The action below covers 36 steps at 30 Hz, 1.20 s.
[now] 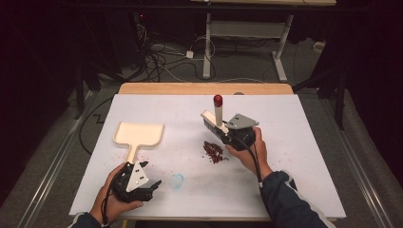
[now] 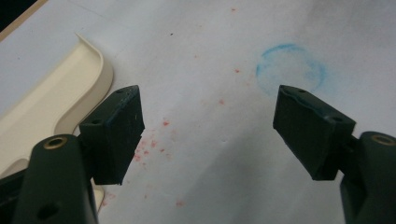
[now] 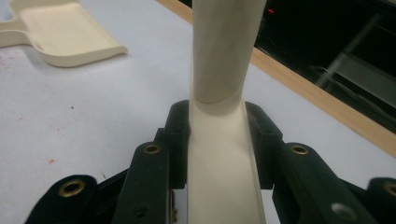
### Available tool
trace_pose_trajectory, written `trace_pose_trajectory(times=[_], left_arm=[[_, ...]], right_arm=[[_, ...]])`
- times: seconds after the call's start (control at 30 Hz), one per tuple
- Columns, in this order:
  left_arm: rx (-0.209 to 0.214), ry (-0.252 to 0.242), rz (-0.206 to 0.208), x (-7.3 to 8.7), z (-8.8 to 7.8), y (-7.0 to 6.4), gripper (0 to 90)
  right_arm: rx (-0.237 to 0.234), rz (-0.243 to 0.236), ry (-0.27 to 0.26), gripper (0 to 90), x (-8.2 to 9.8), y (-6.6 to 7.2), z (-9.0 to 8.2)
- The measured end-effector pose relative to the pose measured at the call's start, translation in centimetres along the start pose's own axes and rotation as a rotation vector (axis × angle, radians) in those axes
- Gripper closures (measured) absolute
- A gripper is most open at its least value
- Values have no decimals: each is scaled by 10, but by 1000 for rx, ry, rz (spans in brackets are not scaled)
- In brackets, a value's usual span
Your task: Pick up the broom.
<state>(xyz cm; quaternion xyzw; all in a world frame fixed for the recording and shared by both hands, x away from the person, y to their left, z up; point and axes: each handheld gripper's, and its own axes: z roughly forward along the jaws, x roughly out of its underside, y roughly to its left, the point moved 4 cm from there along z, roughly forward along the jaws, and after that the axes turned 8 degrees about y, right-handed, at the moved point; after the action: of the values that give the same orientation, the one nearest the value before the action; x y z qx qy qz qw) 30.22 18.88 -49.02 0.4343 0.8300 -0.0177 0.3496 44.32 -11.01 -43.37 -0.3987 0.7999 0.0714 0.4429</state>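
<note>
A cream dustpan point(image 1: 139, 134) lies flat at the table's left, its handle pointing toward the near edge; its rim point(image 2: 70, 79) and its tray point(image 3: 65, 32) show in the two gripper views. My left gripper point(image 1: 153, 187) hovers open just near of that handle, its pads point(image 2: 116, 130) apart over bare white table. My right gripper point(image 1: 227, 134) is shut on a cream hand brush point(image 1: 215, 122), whose handle point(image 3: 223, 56) rises upright to a red tip point(image 1: 217, 99). A small pile of dark red crumbs point(image 1: 213, 151) lies just near of the brush.
A faint blue ring point(image 1: 177, 180) is drawn on the white table cover point(image 1: 294, 142), also seen as a ring mark point(image 2: 290, 70). Red specks are scattered near the dustpan. A wooden strip point(image 1: 204, 88) edges the far side; beyond it are table legs and cables on the floor.
</note>
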Motion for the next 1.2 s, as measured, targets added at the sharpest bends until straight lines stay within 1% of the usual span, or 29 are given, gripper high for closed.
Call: trace_pose_trajectory(times=[0.07, 0.1, 0.13, 0.17, 0.2, 0.23, 0.3, 0.37, 0.4, 0.43, 0.47, 0.5, 0.57, 0.67, 0.73, 0.8, 0.87, 0.9, 0.93, 0.97, 1.0, 1.07, 1.13, 1.2], left_arm=[[2, 4, 0, 0, 1, 0, 236], [3, 4, -1, 0, 1, 0, 236], [4, 3, -4, 0, 1, 0, 236], [6, 3, -5, 0, 1, 0, 236], [7, 6, -4, 1, 1, 0, 236], [7, 9, -5, 1, 1, 0, 236], [9, 11, -8, 2, 1, 1, 236], [9, 12, -12, 3, 1, 0, 236], [9, 12, -12, 4, 1, 0, 236], [9, 13, -14, 4, 1, 0, 236], [9, 14, -15, 5, 1, 0, 236], [10, 14, -15, 5, 1, 0, 236], [10, 16, -12, 5, 0, -1, 236], [13, 16, -12, 4, 1, -2, 236], [15, 18, -9, 3, 1, -2, 236], [17, 16, -11, 3, 2, -2, 236], [18, 18, -8, 2, 3, -2, 236], [18, 18, -11, 2, 3, -2, 236], [17, 18, -11, 1, 3, -2, 236], [17, 18, -10, 1, 3, -2, 236], [18, 17, -9, 1, 3, -2, 236], [18, 18, -8, 1, 3, -2, 236], [18, 19, -6, 1, 4, -2, 236], [18, 22, -5, 1, 4, -2, 236]], right_arm=[[-17, -39, 9, 678, -3, -5, 10], [-46, -81, -1, 678, -4, -6, 15], [-49, -111, 5, 678, -5, -7, 19], [-49, -154, 3, 678, -5, -7, 25], [-73, -174, -5, 677, -5, -5, 29], [-96, -202, 1, 678, -4, -3, 32], [-161, -223, 7, 678, -1, 2, 37], [-210, -257, -4, 678, 2, 5, 37], [-223, -265, -4, 678, 3, 7, 36], [-231, -285, -3, 678, 4, 8, 35], [-238, -292, 1, 678, 6, 8, 33], [-260, -310, 0, 677, 8, 8, 30], [-299, -322, -1, 677, 13, 7, 26], [-328, -345, -11, 677, 20, 5, 17], [-349, -355, -21, 676, 25, 3, 11], [-349, -366, -22, 676, 29, 1, 6], [-335, -357, -28, 677, 31, -2, 3], [-336, -351, -34, 678, 32, -4, 2], [-325, -347, -39, 678, 31, -5, 1], [-297, -328, -51, 677, 31, -8, 1], [-289, -316, -62, 678, 30, -10, 0], [-266, -277, -79, 678, 28, -13, -3], [-279, -243, -117, 678, 26, -16, -11], [-283, -225, -149, 678, 23, -16, -21]])
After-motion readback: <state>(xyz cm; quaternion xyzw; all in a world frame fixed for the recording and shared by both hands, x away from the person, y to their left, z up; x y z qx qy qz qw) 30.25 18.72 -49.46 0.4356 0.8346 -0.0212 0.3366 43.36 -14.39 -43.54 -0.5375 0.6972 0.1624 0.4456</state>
